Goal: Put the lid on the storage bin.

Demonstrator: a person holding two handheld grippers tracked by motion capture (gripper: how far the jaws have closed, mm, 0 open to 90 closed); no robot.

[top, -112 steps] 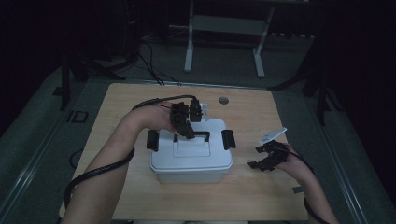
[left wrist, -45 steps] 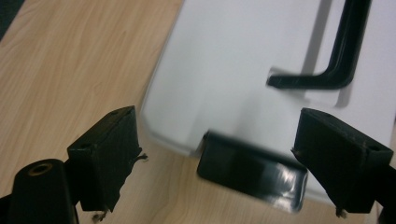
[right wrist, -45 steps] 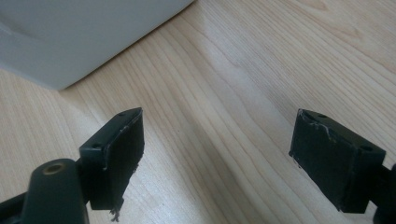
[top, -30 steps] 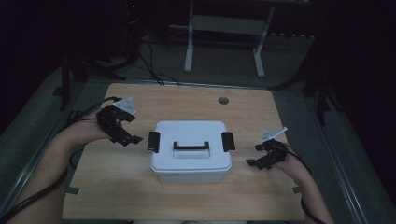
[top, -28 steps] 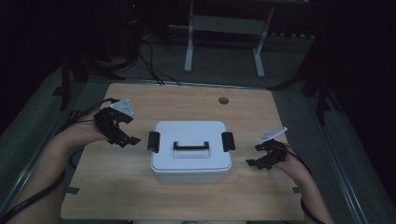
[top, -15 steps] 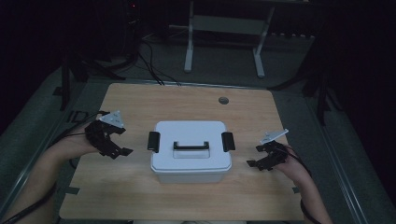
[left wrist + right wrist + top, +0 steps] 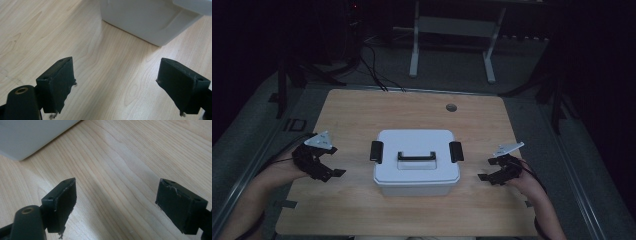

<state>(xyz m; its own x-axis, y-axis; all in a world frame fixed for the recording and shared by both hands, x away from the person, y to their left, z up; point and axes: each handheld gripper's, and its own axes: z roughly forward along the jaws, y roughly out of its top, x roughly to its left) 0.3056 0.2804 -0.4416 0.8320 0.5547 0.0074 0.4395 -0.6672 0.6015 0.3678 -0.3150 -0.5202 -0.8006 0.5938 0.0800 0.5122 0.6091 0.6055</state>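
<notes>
A white lidded box (image 7: 416,160) with a black handle (image 7: 416,156) and a black latch at each end stands at the middle of the wooden table (image 7: 412,112). My left gripper (image 7: 328,168) hovers low over the table to the left of the box, jaws open with nothing between them; in the left gripper view a lower corner of the box (image 7: 155,22) lies ahead of the gap (image 7: 115,85). My right gripper (image 7: 490,171) rests low to the right of the box, also open and empty (image 7: 116,205), with a corner of the box (image 7: 30,135) at the upper left.
A small round grommet (image 7: 451,107) sits in the table near its far edge. Cables trail off the table's left side and across the dark floor behind. A metal stand (image 7: 452,30) rises beyond the table.
My left gripper has left the box handle, swung out to the left and come down and toward the near edge of the table. The right gripper has stayed where it was.
</notes>
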